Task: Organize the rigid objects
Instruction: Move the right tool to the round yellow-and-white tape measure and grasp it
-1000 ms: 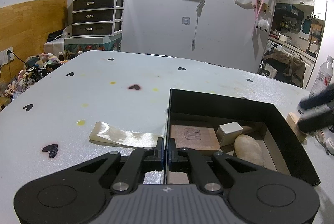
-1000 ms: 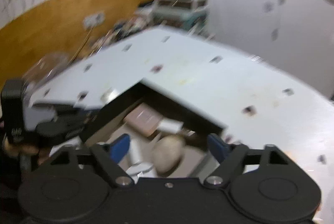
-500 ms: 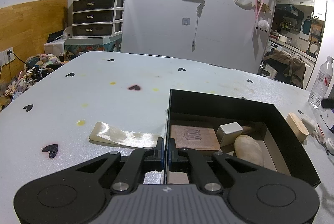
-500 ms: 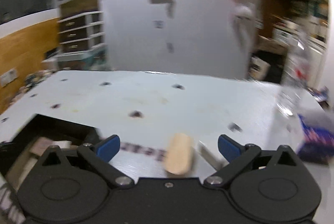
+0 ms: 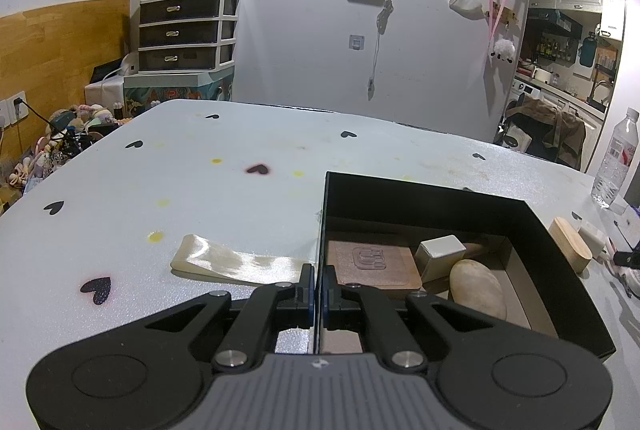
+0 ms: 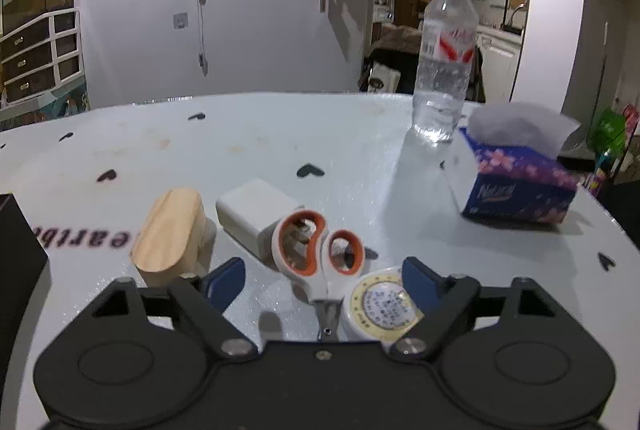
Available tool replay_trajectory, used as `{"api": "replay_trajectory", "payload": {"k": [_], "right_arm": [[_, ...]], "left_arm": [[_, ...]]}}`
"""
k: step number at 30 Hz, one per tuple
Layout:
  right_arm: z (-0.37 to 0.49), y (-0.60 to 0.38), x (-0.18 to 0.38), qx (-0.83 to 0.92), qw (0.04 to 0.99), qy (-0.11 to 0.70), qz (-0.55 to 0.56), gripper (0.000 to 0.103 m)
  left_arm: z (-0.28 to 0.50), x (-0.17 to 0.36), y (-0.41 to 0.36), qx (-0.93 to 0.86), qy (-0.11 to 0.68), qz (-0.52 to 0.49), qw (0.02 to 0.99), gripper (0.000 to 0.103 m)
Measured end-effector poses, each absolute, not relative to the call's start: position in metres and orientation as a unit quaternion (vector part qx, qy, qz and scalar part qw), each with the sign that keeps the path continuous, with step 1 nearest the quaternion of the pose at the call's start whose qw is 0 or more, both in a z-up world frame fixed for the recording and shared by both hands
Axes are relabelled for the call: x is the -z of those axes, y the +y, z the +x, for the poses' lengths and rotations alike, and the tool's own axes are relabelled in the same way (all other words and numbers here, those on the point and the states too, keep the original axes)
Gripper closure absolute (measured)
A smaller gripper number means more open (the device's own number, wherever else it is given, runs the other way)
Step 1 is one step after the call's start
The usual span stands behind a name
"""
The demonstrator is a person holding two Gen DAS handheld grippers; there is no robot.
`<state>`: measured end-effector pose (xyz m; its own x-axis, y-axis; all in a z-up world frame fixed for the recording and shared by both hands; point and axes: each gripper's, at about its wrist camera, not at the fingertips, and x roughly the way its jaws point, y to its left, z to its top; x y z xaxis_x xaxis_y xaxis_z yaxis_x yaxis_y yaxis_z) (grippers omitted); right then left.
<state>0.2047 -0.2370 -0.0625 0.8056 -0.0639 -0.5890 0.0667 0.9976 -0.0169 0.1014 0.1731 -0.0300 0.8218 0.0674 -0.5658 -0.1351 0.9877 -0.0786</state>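
The left gripper [image 5: 318, 286] was pinched shut on the near left wall of the black box [image 5: 536, 226], 1 blue pad on each side of that thin wall. Inside the box lay a brown embossed tile [image 5: 372, 266], a small white cube [image 5: 440, 256] propped just beside it, and a smooth pale stone [image 5: 478, 288] near the cube. Outside the box, just left of the held wall, a strip of cream ribbon [image 5: 236, 264] lay flat on the white table [image 5: 160, 169].

The right gripper [image 6: 322, 278] was spread wide and held nothing, hovering low over the table. Between its 2 blue pads lay a pair of scissors [image 6: 320, 250] with orange-lined handles, and a round white tin [image 6: 380, 306] sat just beside the right pad. Beyond the left pad stood a rounded wooden block [image 6: 168, 230], and a white rectangular block [image 6: 256, 213] lay near it, touching the scissor handles as far as the view showed. Farther off stood a water bottle [image 6: 444, 61] and a blue tissue pack [image 6: 520, 185].
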Motion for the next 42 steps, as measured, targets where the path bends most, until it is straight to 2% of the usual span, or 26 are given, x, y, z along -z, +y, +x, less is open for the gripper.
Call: {"api": "replay_trajectory", "payload": {"k": [9, 12, 16, 18, 20, 22, 24, 26, 40, 41, 42], "right_arm": [[0.211, -0.25, 0.071, 0.052, 0.947, 0.317, 0.0, 0.016], [0.209, -0.251, 0.073, 0.052, 0.946, 0.319, -0.007, 0.02], [0.206, -0.25, 0.076, 0.055, 0.945, 0.321, -0.019, 0.033], [0.203, -0.248, 0.075, 0.049, 0.945, 0.323, -0.023, 0.035], [0.2, -0.247, 0.074, 0.043, 0.945, 0.323, -0.023, 0.034], [0.194, -0.248, 0.074, 0.037, 0.944, 0.326, -0.018, 0.023], [0.187, -0.251, 0.074, 0.029, 0.944, 0.327, -0.013, 0.023], [0.182, -0.253, 0.075, 0.022, 0.944, 0.33, -0.008, 0.029], [0.179, -0.25, 0.073, -0.015, 0.945, 0.326, -0.01, 0.037], [0.178, -0.25, 0.072, -0.016, 0.946, 0.325, -0.01, 0.047], [0.177, -0.251, 0.071, -0.014, 0.946, 0.324, -0.01, 0.047]], "left_arm": [[0.101, 0.03, 0.173, -0.053, 0.293, -0.058, 0.953, 0.1], [0.101, 0.03, 0.173, -0.054, 0.294, -0.056, 0.953, 0.1], [0.102, 0.029, 0.173, -0.053, 0.293, -0.057, 0.953, 0.1], [0.102, 0.029, 0.173, -0.054, 0.294, -0.057, 0.953, 0.1], [0.102, 0.03, 0.173, -0.054, 0.293, -0.057, 0.953, 0.1], [0.102, 0.029, 0.173, -0.054, 0.293, -0.057, 0.953, 0.1], [0.102, 0.029, 0.173, -0.054, 0.293, -0.057, 0.953, 0.1], [0.102, 0.029, 0.173, -0.054, 0.293, -0.056, 0.953, 0.1], [0.102, 0.025, 0.173, -0.055, 0.292, -0.058, 0.953, 0.1], [0.101, 0.026, 0.172, -0.055, 0.292, -0.057, 0.953, 0.1], [0.101, 0.026, 0.173, -0.056, 0.291, -0.057, 0.953, 0.1]]}}
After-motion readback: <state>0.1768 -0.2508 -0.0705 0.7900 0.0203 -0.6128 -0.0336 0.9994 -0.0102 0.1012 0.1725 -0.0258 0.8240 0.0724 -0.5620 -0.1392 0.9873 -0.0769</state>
